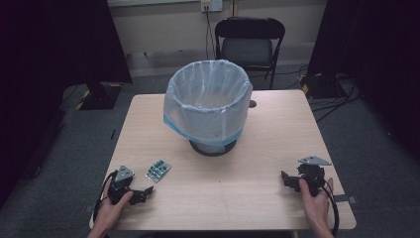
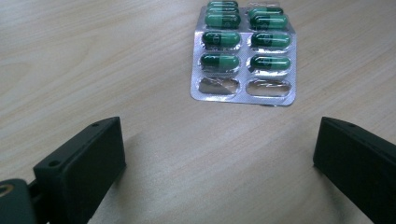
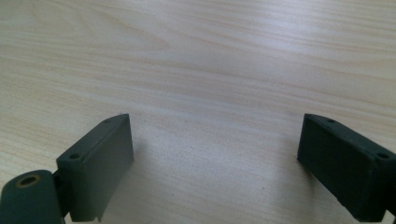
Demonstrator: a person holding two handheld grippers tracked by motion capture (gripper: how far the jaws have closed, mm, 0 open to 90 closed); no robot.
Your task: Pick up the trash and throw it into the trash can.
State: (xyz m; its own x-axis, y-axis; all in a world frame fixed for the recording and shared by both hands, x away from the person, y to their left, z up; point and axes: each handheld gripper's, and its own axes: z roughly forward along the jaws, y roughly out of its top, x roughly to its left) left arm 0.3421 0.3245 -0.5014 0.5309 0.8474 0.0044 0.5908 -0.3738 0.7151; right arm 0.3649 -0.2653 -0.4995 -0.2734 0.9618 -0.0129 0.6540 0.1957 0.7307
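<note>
Your left tool (image 1: 141, 191) rests low on the counter (image 1: 218, 198) near its near-left corner, gripped in your left hand (image 1: 111, 208), and its jaws stand wide apart with nothing between them; in the left gripper view the bare wood shows across the whole gap between the two black jaws. Just ahead of that tool, a little to its right, lies a blister pack of green capsules (image 1: 158, 170), flat on the wood and apart from the jaws. In the left gripper view the blister pack (image 2: 243, 56) sits straight ahead of the open gap, foil side down, with two columns of two-tone green capsules; the two pockets in the row nearest the tool are empty and crumpled, and the rows beyond them hold capsules. Farther ahead and to the right of your left tool, in the middle of the counter, stands a round bin lined with a translucent bag (image 1: 208, 101), upright on a dark base, well apart from both tools. Your right tool (image 1: 291, 181) rests near the counter's near-right corner in your right hand (image 1: 317, 201), its jaws likewise spread wide over bare wood, as the right gripper view shows.
</note>
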